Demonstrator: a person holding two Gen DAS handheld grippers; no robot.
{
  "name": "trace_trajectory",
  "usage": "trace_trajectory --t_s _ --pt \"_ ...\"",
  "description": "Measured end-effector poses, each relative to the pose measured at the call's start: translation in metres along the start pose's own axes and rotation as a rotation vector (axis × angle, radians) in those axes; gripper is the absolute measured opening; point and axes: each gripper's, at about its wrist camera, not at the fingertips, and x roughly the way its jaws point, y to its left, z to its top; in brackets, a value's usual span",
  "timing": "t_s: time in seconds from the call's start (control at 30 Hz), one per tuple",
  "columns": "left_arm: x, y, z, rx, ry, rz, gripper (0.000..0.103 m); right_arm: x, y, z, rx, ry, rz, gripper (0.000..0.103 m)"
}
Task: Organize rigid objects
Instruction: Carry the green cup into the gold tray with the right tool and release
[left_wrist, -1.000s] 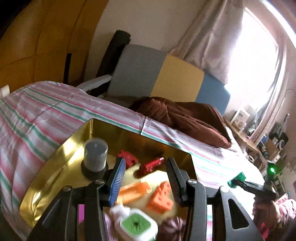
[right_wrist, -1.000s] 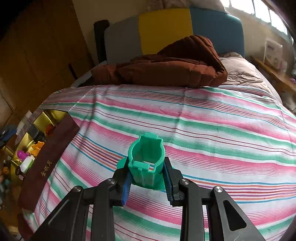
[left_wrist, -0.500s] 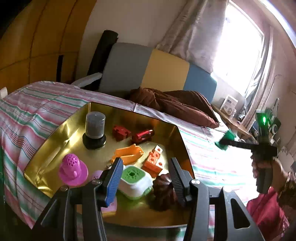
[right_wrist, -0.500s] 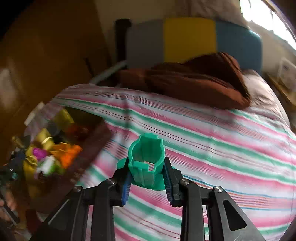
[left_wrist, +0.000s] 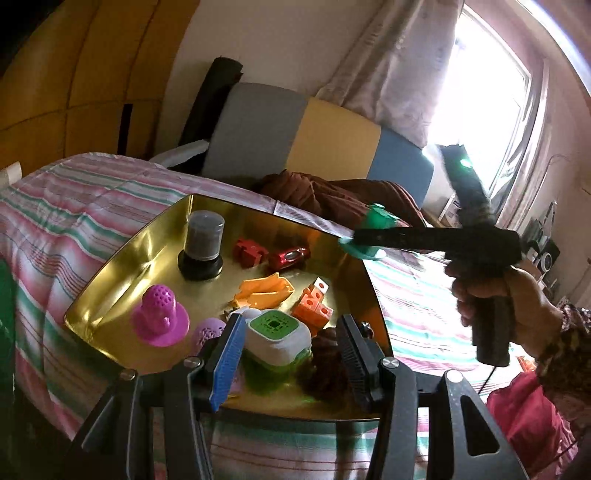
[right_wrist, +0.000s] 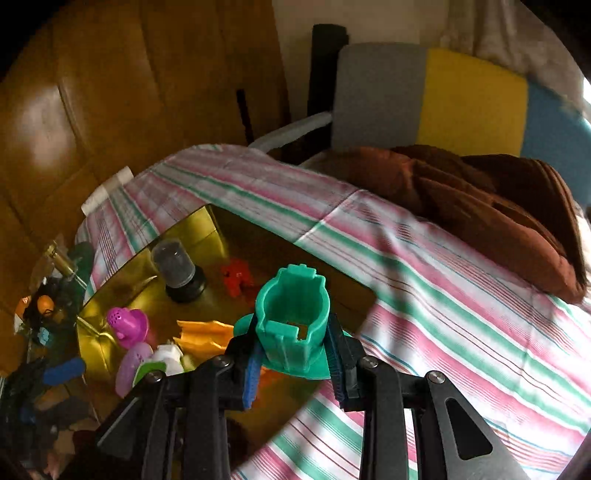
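Observation:
A gold tray (left_wrist: 110, 273) lies on the striped bed and holds a grey-capped jar (left_wrist: 202, 243), red pieces (left_wrist: 250, 252), an orange clip (left_wrist: 264, 291), an orange block (left_wrist: 314, 308), a magenta knob (left_wrist: 159, 316) and a green-and-white box (left_wrist: 275, 334). My left gripper (left_wrist: 291, 354) is open over the tray's near edge, empty. My right gripper (right_wrist: 295, 350) is shut on a green plastic cup piece (right_wrist: 293, 317) and holds it above the tray's right rim (right_wrist: 207, 214). It also shows in the left wrist view (left_wrist: 373, 236), with the hand behind it.
A brown quilt (right_wrist: 498, 206) lies at the head of the bed, in front of a grey, yellow and blue headboard (right_wrist: 424, 96). A wooden wardrobe (right_wrist: 110, 92) stands to the left. Clutter (right_wrist: 44, 314) lies beside the tray's left side.
My right gripper has carried the green cup piece leftward from over the bedspread to above the tray. My left gripper has pulled back and risen, so more of the tray shows.

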Motion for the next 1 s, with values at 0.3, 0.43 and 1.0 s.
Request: trace_trajectory --t_s 0.3,0.43,1.0 --pt "-0.005 -0.003 0.002 0.01 -0.011 0.059 0.052 0.052 0.016 0.005 -0.042 0.103 -0.053 0.031" --pt "-0.004 -0.003 0.003 0.01 -0.005 0.069 0.052 0.07 0.018 0.005 -0.045 0.126 -0.077 0.031" --pt "-0.001 -0.006 0.001 0.019 0.017 0.13 0.052 0.065 0.02 -0.015 -0.05 0.144 -0.117 0.051"
